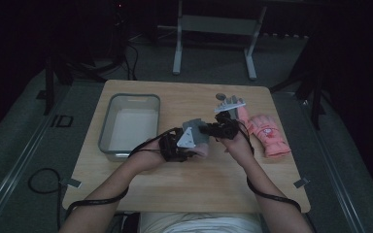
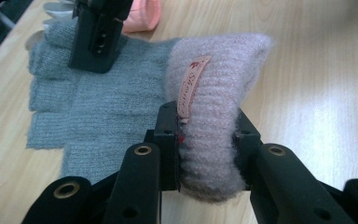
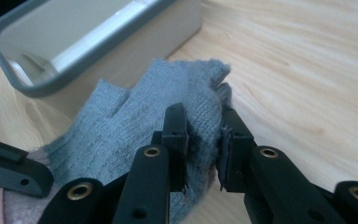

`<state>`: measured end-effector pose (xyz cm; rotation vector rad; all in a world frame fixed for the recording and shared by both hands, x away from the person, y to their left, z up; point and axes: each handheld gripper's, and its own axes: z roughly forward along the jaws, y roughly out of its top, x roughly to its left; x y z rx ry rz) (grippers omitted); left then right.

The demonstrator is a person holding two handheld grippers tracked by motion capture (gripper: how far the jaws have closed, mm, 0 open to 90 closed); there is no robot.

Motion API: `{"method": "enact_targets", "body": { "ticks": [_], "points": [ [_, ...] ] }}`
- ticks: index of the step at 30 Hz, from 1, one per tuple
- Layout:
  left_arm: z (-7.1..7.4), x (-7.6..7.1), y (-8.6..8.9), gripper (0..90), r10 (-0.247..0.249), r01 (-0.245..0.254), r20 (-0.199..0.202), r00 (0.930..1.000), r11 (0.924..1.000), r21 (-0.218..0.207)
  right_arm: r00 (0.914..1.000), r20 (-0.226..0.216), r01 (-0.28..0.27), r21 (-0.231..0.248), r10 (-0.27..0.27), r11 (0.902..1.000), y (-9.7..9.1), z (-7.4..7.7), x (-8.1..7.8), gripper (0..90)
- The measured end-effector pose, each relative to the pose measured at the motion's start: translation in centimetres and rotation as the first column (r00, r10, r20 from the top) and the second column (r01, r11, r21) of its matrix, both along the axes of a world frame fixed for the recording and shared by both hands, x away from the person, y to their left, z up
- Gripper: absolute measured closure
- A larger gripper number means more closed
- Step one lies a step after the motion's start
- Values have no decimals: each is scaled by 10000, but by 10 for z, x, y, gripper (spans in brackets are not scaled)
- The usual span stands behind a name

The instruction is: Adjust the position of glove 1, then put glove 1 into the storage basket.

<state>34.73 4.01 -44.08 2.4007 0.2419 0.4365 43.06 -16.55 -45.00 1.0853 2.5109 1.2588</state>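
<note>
**A:** Start with the high view. Where does the grey knit glove (image 1: 197, 130) sit?

**B:** Strung between the two tools above the wooden table (image 1: 141, 184). The left gripper (image 1: 197, 146) has its near end, the right gripper (image 1: 209, 129) its far end. The grey bin (image 1: 105, 127) lies off the left gripper's outer side, and a pink glove (image 1: 268, 134) lies beyond the right gripper, flat on the wood. The bin looks like the likely goal, so I'd judge both hands should travel together toward it, keeping the glove level.

**A:** And the left gripper view?

**B:** Its jaws are clenched on the pinkish ribbed cuff (image 2: 214, 135), which bulges between them, the sewn label (image 2: 191, 88) just above the left jaw. The grey body of the glove runs ahead to the other gripper. The bite is deep, so there is no need to squeeze harder; just avoid twisting the wrist.

**A:** The right gripper view?

**B:** Those jaws pinch the glove's finger end (image 3: 200, 116), with only a thin fold between the pads. The bin stands ahead and to the left of the jaws. That thinner hold is the weaker one, I think, so don't pull the hands apart; bring this end over the rim first, then release both.
</note>
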Motion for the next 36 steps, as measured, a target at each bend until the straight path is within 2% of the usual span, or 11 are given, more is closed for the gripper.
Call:
{"method": "enact_targets", "body": {
  "ticks": [1, 3, 4, 11, 18, 21, 29, 34, 36],
  "points": [
    [7, 1, 7, 707, 106, -107, 107, 9999, 9999, 95, 9999, 80, -66, 85, 65, 9999, 9, 8, 3, 759],
    [13, 1, 13, 707, 221, -224, 217, 9995, 9997, 132, 9998, 155, -128, 69, 127, 9999, 14, 13, 4, 759],
    [13, 1, 13, 707, 221, -224, 217, 9995, 9997, 132, 9998, 155, -128, 69, 127, 9999, 14, 13, 4, 759],
    [25, 5, 36, 707, 567, -582, 357, 9978, 9974, 428, 9981, 393, -471, -70, 473, 9989, 46, 31, 14, 758],
    [32, 11, 65, 708, 960, -1001, 677, 9931, 9932, 600, 9955, 563, -762, -71, 765, 9971, 83, 45, 26, 759],
    [34, 14, 82, 708, 1109, -1139, 582, 9921, 9922, 506, 9938, 629, -920, -46, 921, 9958, 100, 50, 30, 759],
    [26, 23, 125, 707, 1573, -1603, 497, 9863, 9850, 631, 9917, 562, -1177, 286, 1160, 9926, 144, 49, 39, 759],
    [17, 27, 147, 707, 1615, -1653, 600, 9850, 9841, 647, 9921, 438, -1194, 348, 1179, 9922, 168, 41, 45, 760],
    [11, 29, 155, 707, 1526, -1580, 653, 9861, 9835, 879, 9924, 311, -1201, 324, 1191, 9922, 177, 36, 49, 760]
  ]
}}
